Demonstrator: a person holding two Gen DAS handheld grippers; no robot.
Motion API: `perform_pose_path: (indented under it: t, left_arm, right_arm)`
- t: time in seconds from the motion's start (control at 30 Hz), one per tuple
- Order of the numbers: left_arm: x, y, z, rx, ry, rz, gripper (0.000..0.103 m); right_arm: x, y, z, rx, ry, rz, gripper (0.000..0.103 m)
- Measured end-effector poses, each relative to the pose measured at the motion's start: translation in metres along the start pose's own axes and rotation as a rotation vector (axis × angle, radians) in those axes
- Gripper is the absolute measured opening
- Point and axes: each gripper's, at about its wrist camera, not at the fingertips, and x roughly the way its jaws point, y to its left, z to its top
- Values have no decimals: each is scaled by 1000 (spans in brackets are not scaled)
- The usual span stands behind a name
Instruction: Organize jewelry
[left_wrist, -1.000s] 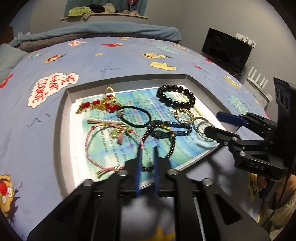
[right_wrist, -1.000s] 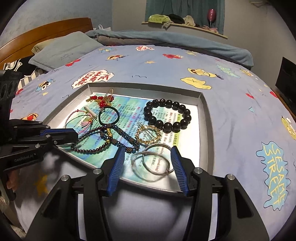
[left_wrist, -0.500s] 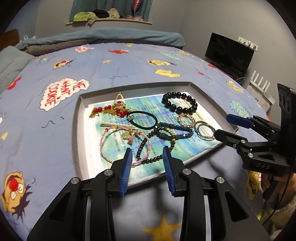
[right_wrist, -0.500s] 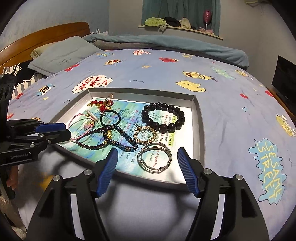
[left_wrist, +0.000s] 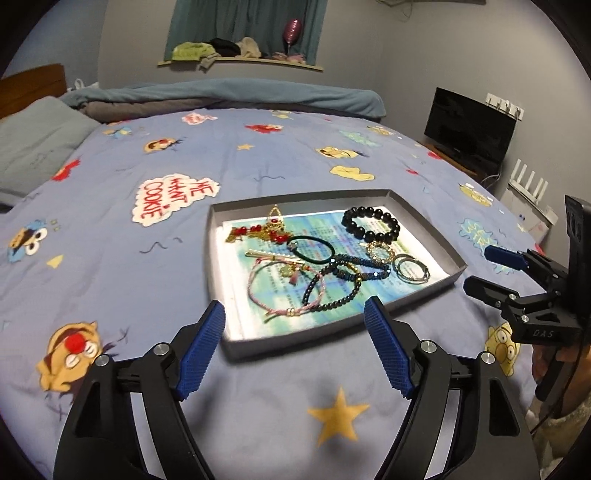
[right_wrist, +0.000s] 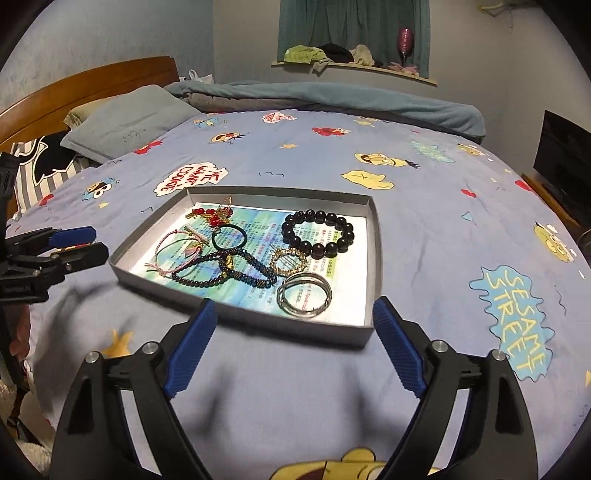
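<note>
A shallow grey tray (left_wrist: 424, 291) (right_wrist: 243, 317) lies on the bed, lined with a printed sheet. In it lie a black bead bracelet (left_wrist: 370, 222) (right_wrist: 318, 233), silver bangles (left_wrist: 410, 268) (right_wrist: 304, 294), a pink cord bracelet (left_wrist: 286, 291), a dark bead strand (right_wrist: 207, 275), a black hair tie (left_wrist: 310, 249) and a red-and-gold piece (left_wrist: 258, 230). My left gripper (left_wrist: 295, 332) hangs above the tray's near edge, its jaws opening with nothing between them. My right gripper (right_wrist: 293, 325) stands the same way at the tray's near right, jaws opening and empty.
The bed has a blue cartoon-print cover (left_wrist: 147, 229). A grey pillow (right_wrist: 125, 122) and wooden headboard (right_wrist: 85, 88) are at the far left. A black screen (left_wrist: 469, 129) stands by the right wall. A rolled blanket (left_wrist: 229, 99) runs across the far side.
Both grippers have pulled back and risen from over the jewelry, and both sets of jaws have spread wide. The dark bead strand and the silver bangles lie free in the tray.
</note>
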Motion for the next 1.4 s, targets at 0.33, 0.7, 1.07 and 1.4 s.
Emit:
perform_pose_path:
  t: [0.33, 0.7, 1.07, 1.4]
  left_arm:
    - [-33, -10, -9, -15, -34, 74, 95]
    - [-44, -23, -13, -15, -31, 182, 96]
    - [-46, -25, -15, 3, -34, 196, 96]
    - [-45, -25, -16, 2, -30, 195, 96]
  right_arm:
    - [-25, 2, -9, 36, -16, -25, 97]
    - [-37, 17, -10, 39, -9, -23, 97]
    - [-33, 16, -11, 55, -1, -23, 97]
    - [-33, 15, -11, 56, -2, -22, 97]
